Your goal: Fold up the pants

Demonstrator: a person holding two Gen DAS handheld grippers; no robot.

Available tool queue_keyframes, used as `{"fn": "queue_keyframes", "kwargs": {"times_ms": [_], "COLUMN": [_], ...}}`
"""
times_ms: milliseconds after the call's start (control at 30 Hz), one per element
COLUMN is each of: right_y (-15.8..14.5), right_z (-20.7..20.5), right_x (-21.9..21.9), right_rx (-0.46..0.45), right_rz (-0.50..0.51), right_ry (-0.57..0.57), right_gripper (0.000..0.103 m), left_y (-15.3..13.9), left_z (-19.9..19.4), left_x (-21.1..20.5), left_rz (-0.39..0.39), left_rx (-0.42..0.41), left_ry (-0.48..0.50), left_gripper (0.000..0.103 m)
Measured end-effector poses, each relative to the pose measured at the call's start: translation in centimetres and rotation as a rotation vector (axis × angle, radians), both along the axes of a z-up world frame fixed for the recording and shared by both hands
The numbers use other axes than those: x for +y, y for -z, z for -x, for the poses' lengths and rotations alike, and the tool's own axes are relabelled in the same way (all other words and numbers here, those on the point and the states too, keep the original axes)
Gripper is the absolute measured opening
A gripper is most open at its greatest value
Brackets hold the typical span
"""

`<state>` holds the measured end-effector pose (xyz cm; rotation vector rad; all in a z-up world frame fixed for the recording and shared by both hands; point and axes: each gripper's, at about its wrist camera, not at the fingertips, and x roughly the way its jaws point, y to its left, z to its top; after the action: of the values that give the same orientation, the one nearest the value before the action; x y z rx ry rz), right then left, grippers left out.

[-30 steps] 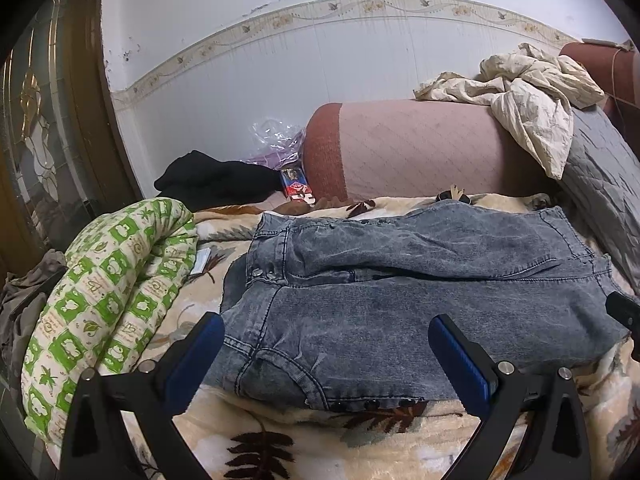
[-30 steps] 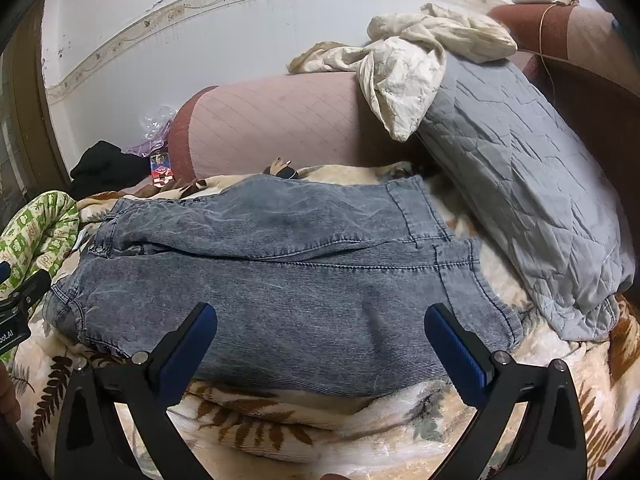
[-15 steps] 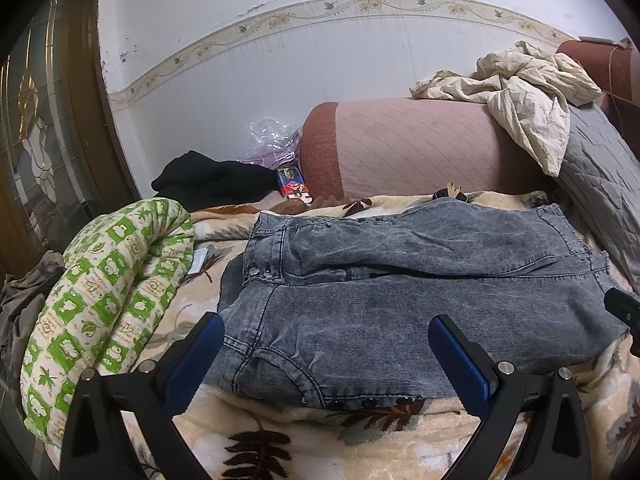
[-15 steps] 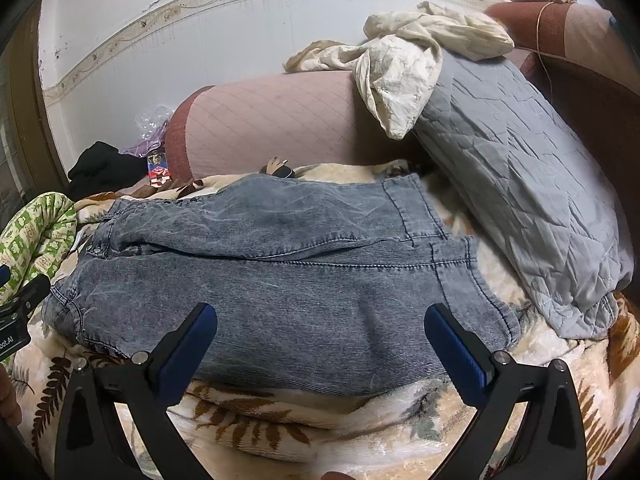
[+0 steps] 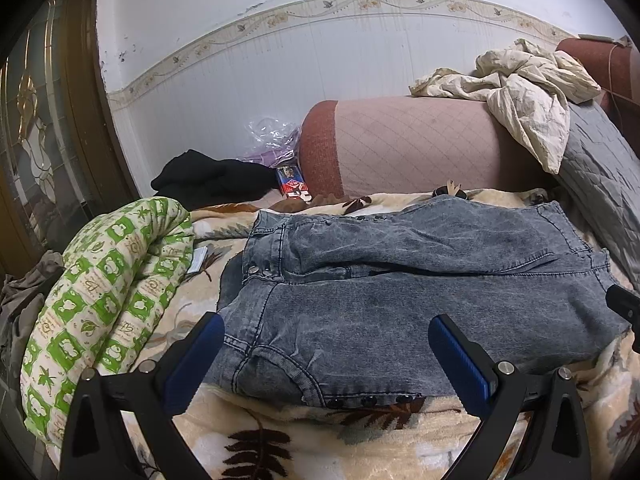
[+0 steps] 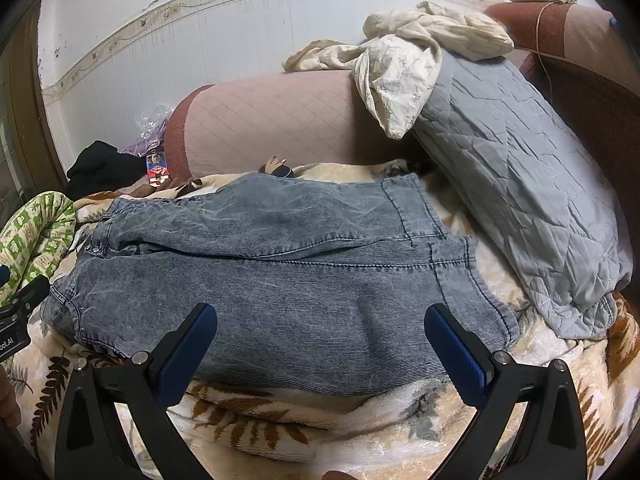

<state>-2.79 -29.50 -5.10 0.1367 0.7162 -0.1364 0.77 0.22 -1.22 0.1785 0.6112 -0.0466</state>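
Observation:
Grey washed denim pants [image 5: 400,304] lie folded into a wide rectangle on a cream leaf-print blanket [image 5: 280,436]. Their waistband and buttons are at the left, the leg hems at the right [image 6: 460,264]. My left gripper [image 5: 326,340] hovers open just in front of the pants' near left part, holding nothing. My right gripper [image 6: 320,330] is open too, over the near edge of the pants [image 6: 280,280] toward the hems, nothing between its blue pads. The tip of each gripper shows at the edge of the other's view.
A green-and-white rolled quilt [image 5: 104,300] lies left of the pants. Behind them are a pink bolster [image 5: 412,148], black clothes [image 5: 208,176], a small box [image 5: 294,186]. A grey quilted pillow [image 6: 520,184] leans at the right under a crumpled cream cloth [image 6: 404,60]. A wall stands behind.
Both grippers have drawn back and risen slightly; the pants sit a little lower and farther in both views. The pants themselves have not moved, and both grippers stay open.

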Motion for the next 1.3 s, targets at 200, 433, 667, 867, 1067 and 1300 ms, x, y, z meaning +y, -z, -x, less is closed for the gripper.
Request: {"fn": "queue_keyframes", "kwargs": {"times_ms": [200,433,667,867,1067,1300], "right_y": [0.02,0.23,0.21,0.2,0.12,0.13], "right_z": [0.04,-0.11,-0.18,-0.18,-0.2,-0.18], "right_x": [0.01,-0.12,-0.11,-0.09,-0.11,-0.28], "right_rx": [0.002,0.012,0.014,0.015,0.017,0.018], "right_rz": [0.001,-0.002,0.001,0.002,0.0,0.005], "right_ry": [0.0,0.003,0.004,0.005,0.007,0.008], "right_gripper": [0.103,0.103,0.103,0.103,0.103,0.103], "left_y": [0.08,0.29,0.39,0.39,0.36,0.25], "left_z": [0.06,0.0,-0.01,0.01,0.02,-0.3], "left_x": [-0.1,-0.2,-0.25,-0.26,-0.24,-0.02], "left_rz": [0.0,-0.004,-0.006,-0.006,-0.007,-0.013], "left_rx": [0.001,0.007,0.007,0.008,0.01,0.015], "left_ry": [-0.002,-0.003,-0.005,-0.004,-0.003,0.008], "left_gripper": [0.103,0.103,0.103,0.103,0.103,0.103]}}
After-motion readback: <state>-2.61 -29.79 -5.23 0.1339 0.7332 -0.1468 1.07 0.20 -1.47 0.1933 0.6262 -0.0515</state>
